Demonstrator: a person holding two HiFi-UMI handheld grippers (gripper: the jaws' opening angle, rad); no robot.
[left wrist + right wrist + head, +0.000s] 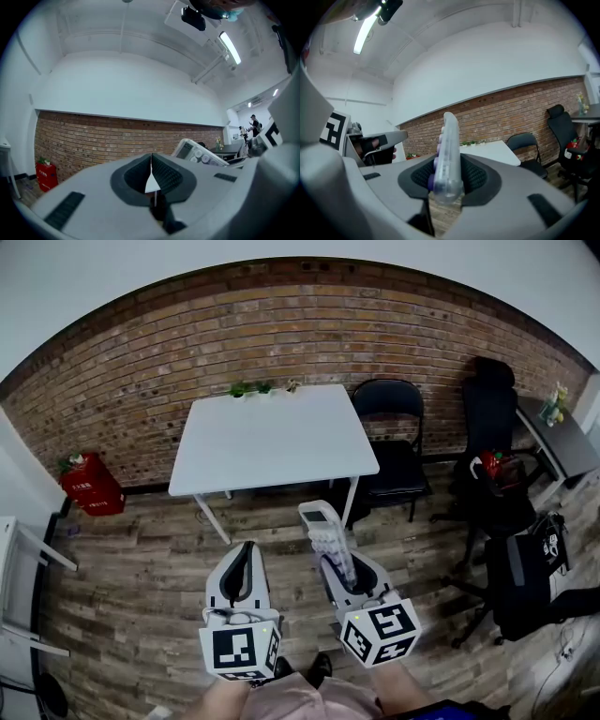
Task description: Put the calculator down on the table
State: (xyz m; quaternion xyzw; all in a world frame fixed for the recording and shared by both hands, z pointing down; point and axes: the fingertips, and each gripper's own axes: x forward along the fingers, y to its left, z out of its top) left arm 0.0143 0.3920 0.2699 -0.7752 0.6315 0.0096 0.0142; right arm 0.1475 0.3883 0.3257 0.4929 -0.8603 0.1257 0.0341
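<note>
My right gripper (339, 559) is shut on a pale calculator (327, 535) with purple keys. The calculator stands on edge between the jaws and sticks out forward (447, 154), its screen end toward the table. It hangs over the wooden floor, short of the white table (272, 442), whose top is bare except for small plants at its far edge. My left gripper (241, 568) is shut with nothing in it, level beside the right one. In the left gripper view the pads (151, 176) meet and the calculator (199, 153) shows at the right.
A black folding chair (394, 442) stands right of the table, and an office chair (492, 460) with a red bag and a desk (558, 432) lie farther right. A red container (89, 486) sits by the brick wall at left. A black backpack (530, 573) rests on the floor.
</note>
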